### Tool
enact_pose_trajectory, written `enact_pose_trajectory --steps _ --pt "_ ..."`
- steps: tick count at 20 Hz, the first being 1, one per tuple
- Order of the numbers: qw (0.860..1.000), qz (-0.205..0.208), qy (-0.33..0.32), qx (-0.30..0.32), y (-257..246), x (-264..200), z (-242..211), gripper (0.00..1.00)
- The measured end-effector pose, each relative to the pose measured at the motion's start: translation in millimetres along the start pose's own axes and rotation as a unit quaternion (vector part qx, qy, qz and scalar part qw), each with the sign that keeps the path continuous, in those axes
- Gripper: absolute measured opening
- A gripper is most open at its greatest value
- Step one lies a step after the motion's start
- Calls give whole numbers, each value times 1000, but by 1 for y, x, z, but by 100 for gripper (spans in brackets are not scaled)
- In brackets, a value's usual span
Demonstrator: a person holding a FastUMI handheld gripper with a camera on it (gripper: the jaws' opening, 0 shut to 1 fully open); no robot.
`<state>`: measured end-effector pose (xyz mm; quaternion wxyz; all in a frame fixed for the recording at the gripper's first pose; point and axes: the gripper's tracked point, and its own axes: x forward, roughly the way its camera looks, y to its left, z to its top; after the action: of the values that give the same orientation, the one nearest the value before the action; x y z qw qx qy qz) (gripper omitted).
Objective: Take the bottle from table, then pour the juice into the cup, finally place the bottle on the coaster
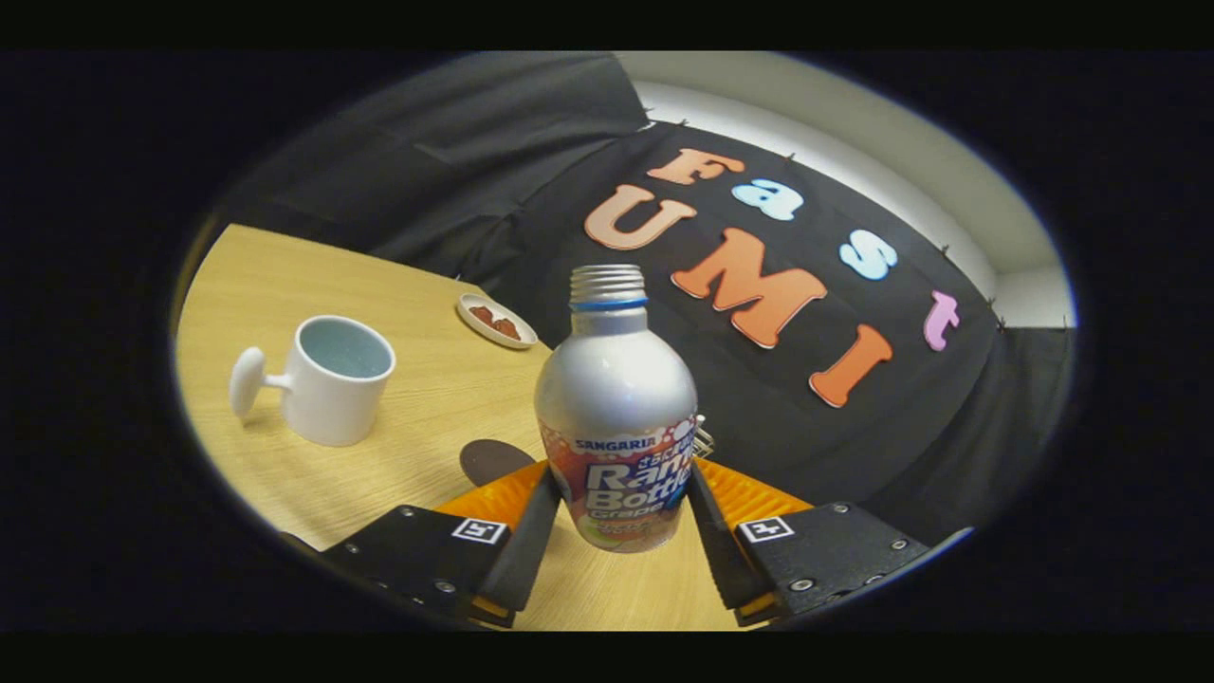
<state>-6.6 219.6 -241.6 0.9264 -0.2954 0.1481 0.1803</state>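
Bottle (616,417) — capless, clamped upright between my gripper (616,507) fingers; cup (337,379) left and beyond them, mouth up — tip that way; coaster (493,460) nearer.

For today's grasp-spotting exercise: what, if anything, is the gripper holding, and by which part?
The gripper holds the bottle, its fingers pressing the labelled lower body from both sides; the neck is uncapped.

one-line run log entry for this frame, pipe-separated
phase: bottle grasped | gripper: shut on bottle, cap off | cup: beyond fingers, upright | coaster: bare, beside bottle | pour: not yet
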Motion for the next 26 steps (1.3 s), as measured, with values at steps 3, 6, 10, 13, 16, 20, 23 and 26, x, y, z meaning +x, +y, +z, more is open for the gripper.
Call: enact_pose_trajectory --steps 3,6,10,13,16,20,23,26 --pt "999 -6 -7 -42 1 -3 6 74" --pt "996 -15 -12 -85 8 4 14 74" --pt "990 -24 -21 -140 16 8 20 74" --pt "983 -14 -26 -183 27 9 23 74" --pt "972 -18 -34 -234 30 12 27 74" --pt "960 -23 -44 -276 34 16 31 74" --pt "948 -31 -54 -311 32 17 39 74" --pt "937 -36 -62 -342 33 19 42 73"
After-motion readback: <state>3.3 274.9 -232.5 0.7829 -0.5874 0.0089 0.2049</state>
